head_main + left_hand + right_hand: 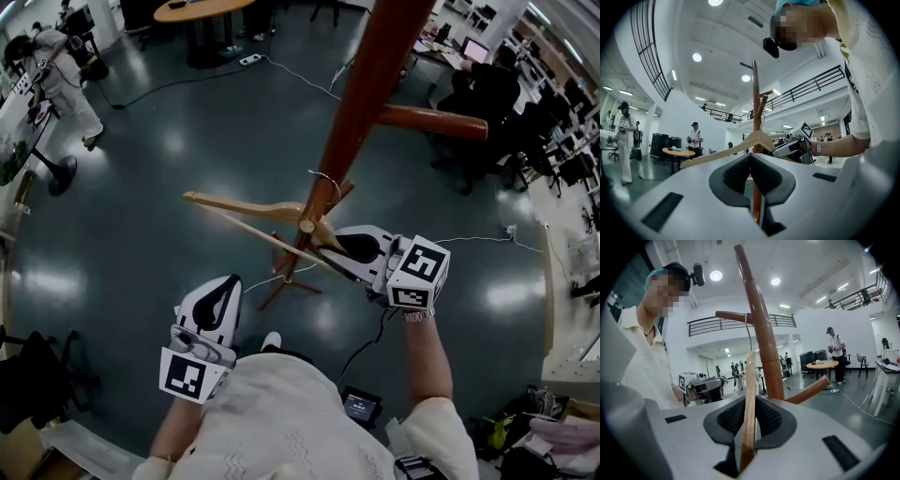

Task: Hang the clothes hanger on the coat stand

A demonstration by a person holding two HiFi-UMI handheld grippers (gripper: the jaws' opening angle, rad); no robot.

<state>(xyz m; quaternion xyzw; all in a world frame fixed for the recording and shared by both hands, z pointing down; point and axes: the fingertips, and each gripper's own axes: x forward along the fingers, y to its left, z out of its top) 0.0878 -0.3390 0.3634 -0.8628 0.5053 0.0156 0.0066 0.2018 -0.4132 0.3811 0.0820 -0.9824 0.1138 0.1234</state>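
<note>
Hanger point(267, 214): being held against the coat stand point(375, 66), hook beside a lower peg.
Right gripper point(339, 247): being clamped on hanger's arm.
Left gripper point(227, 283): jaws together, empty.
Progress: hook seating unconfirmed; release outstanding.

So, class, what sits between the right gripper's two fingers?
The wooden hanger. The right gripper view shows the right gripper with its fingers closed on it and the coat stand just behind.

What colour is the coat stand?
The coat stand is reddish-brown wood, clearest in the head view.
</note>
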